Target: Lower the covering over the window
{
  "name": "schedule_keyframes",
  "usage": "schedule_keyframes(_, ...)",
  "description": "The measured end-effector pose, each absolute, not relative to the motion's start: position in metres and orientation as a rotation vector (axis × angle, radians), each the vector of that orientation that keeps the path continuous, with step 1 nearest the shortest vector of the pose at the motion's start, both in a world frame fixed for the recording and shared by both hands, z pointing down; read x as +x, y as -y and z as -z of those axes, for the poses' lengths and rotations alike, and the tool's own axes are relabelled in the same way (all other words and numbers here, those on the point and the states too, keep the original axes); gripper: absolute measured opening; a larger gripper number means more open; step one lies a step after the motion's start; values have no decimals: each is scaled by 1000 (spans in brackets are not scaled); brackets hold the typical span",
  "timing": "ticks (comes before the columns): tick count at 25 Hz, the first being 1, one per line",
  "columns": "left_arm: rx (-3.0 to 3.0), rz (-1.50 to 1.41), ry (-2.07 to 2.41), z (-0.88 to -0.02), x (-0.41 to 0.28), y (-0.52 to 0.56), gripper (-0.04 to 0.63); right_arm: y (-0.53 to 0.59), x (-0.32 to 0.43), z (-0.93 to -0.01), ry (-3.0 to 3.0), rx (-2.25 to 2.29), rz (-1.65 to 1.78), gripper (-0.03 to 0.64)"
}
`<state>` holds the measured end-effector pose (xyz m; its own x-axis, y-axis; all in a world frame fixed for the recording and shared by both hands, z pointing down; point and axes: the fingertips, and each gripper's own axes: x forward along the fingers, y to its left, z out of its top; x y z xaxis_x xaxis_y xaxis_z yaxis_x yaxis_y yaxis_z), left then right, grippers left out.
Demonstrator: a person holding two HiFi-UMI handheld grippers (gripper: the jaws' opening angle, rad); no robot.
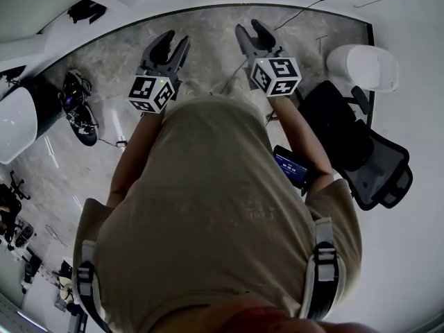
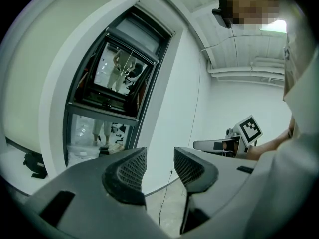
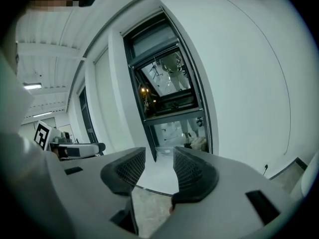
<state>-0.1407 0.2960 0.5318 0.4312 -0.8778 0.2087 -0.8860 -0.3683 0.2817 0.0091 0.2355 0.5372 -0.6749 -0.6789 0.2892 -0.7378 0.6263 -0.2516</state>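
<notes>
The left gripper (image 2: 159, 166) holds its two dark pads (image 2: 133, 168), cross-hatched like fine mesh, a narrow gap apart with only wall and floor showing between them. The right gripper (image 3: 158, 166) stands the same way, its gridded pads (image 3: 130, 167) parted and empty. Both have smooth grey moulded bodies, and each carries a cube (image 1: 151, 92) of black-and-white squares. Ahead, well apart from both, the window (image 2: 117, 83) rises tall and narrow in a dark metal frame set into a plain white wall. Its glass is glossy with reflections, and the lens bends its edges. The covering cannot be made out at its top. A cable trails down the wall.
</notes>
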Motion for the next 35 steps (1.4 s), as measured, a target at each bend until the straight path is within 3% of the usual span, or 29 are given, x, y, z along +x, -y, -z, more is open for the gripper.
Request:
schedule_keyframes(21, 2329, -91, 1619, -537, -120, -271, 158, -208, 49, -524, 2722, 1188, -275, 173)
schedule_keyframes(35, 2335, -145, 1504, -556, -102, -267, 140, -204, 63, -532, 2670, 1218, -306, 173)
